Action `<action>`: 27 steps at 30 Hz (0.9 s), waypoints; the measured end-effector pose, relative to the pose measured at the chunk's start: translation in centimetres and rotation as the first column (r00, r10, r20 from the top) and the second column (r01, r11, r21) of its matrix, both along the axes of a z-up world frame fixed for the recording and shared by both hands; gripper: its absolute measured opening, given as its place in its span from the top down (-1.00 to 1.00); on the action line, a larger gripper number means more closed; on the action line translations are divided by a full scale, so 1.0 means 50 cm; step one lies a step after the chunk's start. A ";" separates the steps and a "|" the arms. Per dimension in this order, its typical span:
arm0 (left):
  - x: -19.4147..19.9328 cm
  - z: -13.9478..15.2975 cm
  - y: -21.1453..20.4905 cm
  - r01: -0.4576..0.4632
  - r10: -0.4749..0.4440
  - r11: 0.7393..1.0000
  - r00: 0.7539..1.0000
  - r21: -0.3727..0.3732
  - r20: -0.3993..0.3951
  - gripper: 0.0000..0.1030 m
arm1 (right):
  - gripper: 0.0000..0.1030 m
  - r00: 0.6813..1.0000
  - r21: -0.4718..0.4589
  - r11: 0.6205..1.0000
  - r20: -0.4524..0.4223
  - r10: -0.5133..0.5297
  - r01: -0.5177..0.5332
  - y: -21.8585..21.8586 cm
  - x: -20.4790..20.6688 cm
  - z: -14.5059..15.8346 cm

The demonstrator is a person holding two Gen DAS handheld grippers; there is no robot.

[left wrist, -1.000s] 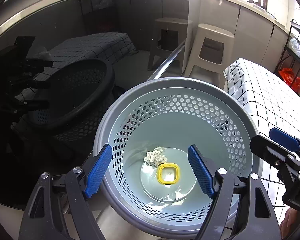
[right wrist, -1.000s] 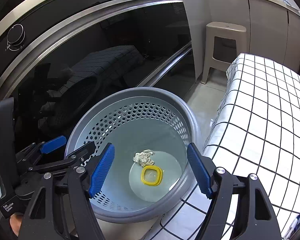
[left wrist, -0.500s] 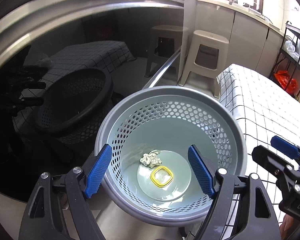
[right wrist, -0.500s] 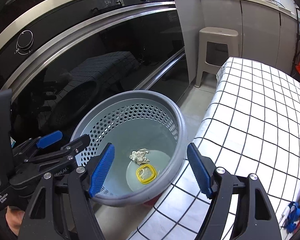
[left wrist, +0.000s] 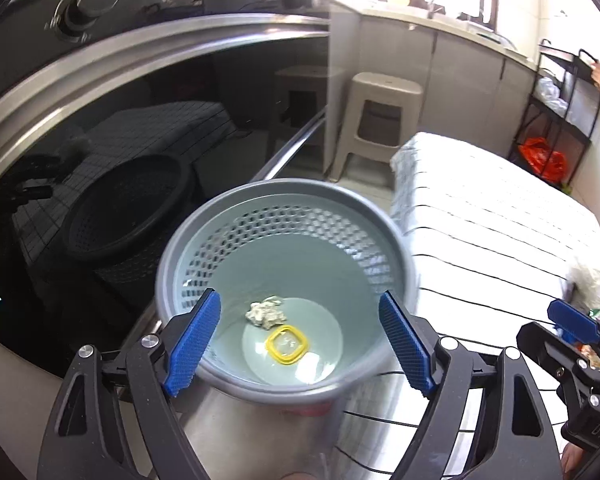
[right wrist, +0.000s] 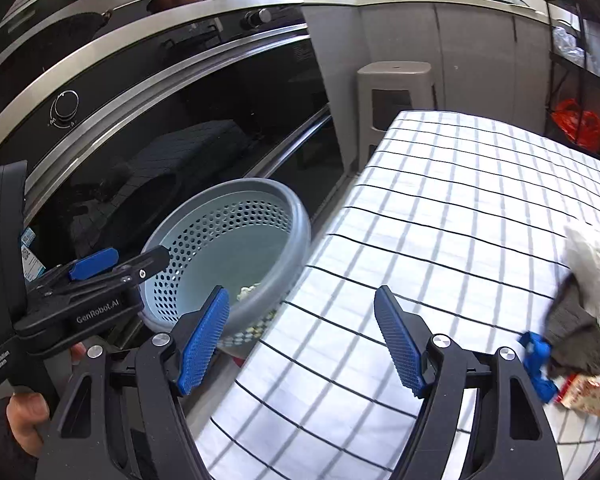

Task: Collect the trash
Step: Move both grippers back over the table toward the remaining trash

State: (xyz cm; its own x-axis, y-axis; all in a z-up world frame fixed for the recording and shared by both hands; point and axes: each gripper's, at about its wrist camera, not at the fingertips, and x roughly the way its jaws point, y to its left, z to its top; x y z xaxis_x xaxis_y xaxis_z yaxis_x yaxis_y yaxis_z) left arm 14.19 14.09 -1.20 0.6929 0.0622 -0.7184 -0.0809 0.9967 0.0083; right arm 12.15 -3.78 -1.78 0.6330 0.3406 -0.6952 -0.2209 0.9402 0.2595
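A grey perforated basket (left wrist: pixel 284 188) stands on the floor by the table, holding a crumpled paper ball (left wrist: pixel 265 312) and a yellow square ring (left wrist: pixel 287 345). My left gripper (left wrist: pixel 299 298) hovers above the basket, its jaws opening with nothing between them. My right gripper (right wrist: pixel 301 294) is open and empty over the checked tablecloth (right wrist: pixel 440 220), with the basket (right wrist: pixel 276 192) to its left. At the table's right edge lie a white plastic bag (right wrist: pixel 596 264), a grey cloth (right wrist: pixel 576 332), a blue scrap (right wrist: pixel 538 364) and a red-and-white wrapper (right wrist: pixel 588 396).
A black glass oven door (right wrist: pixel 180 120) with steel trim rises just behind the basket. A beige plastic stool (right wrist: pixel 396 96) stands past the table's far end. At the far right a black rack holds a red bag (right wrist: pixel 576 124). A hand (right wrist: pixel 28 412) grips the left gripper's handle.
Both grippers have drawn back from the basket and shifted right. The basket looks smaller, more tablecloth shows, and the trash pile has come into view at the right edge.
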 end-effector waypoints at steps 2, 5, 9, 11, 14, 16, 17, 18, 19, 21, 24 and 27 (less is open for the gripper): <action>-0.012 0.001 -0.022 0.016 -0.016 1.000 1.000 -0.005 0.005 -0.63 | -0.39 1.000 0.001 1.000 0.005 -0.023 0.023 -0.029 -0.021 0.003; -0.028 0.000 -0.063 0.055 -0.055 0.998 0.998 -0.020 0.000 -0.63 | -0.39 0.998 -0.004 0.998 0.012 -0.055 0.055 -0.072 -0.051 0.010; -0.052 0.005 -0.127 0.115 -0.114 0.993 0.993 -0.006 0.003 -0.63 | -0.39 0.995 -0.014 0.995 0.033 -0.094 0.094 -0.136 -0.095 0.022; -0.066 0.010 -0.161 0.143 -0.143 0.990 0.990 0.002 0.011 -0.64 | -0.39 0.993 -0.019 0.993 0.043 -0.114 0.115 -0.171 -0.118 0.025; -0.086 0.014 -0.218 0.187 -0.187 0.982 0.982 0.000 0.022 -0.67 | -0.39 0.987 -0.023 0.988 0.056 -0.150 0.151 -0.226 -0.155 0.030; -0.092 0.014 -0.257 0.219 -0.219 0.976 0.975 -0.007 0.023 -0.68 | -0.39 0.982 -0.025 0.984 0.063 -0.176 0.178 -0.264 -0.179 0.032; -0.098 0.013 -0.278 0.237 -0.236 0.972 0.971 -0.012 0.025 -0.68 | -0.39 0.980 -0.028 0.981 0.065 -0.190 0.192 -0.284 -0.194 0.032; -0.102 0.013 -0.296 0.251 -0.251 0.968 0.968 -0.014 0.026 -0.68 | -0.39 0.976 -0.031 0.977 0.067 -0.207 0.209 -0.305 -0.207 0.032; -0.103 0.012 -0.314 0.264 -0.264 0.964 0.964 -0.015 0.026 -0.68 | -0.39 0.972 -0.033 0.973 0.069 -0.224 0.227 -0.324 -0.217 0.034; -0.105 0.011 -0.360 0.294 -0.293 0.956 0.956 -0.019 0.025 -0.69 | -0.39 0.963 -0.029 0.964 0.070 -0.261 0.263 -0.366 -0.239 0.036; -0.112 0.006 -0.413 0.330 -0.330 0.943 0.944 -0.028 0.023 -0.69 | -0.39 0.947 -0.028 0.948 0.073 -0.314 0.316 -0.422 -0.258 0.037; -0.116 -0.003 -0.458 0.356 -0.356 0.934 0.934 -0.030 0.021 -0.69 | -0.39 0.932 -0.031 0.933 0.070 -0.356 0.359 -0.468 -0.273 0.030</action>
State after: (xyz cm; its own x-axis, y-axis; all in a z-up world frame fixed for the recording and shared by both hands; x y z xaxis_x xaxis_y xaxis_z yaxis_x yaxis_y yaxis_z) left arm 8.37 -8.82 -1.34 0.6759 -0.2140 -0.7053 0.2793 0.9599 -0.0236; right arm -1.51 -27.16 -0.28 0.7501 0.0547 -0.6591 0.1173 0.9698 0.2140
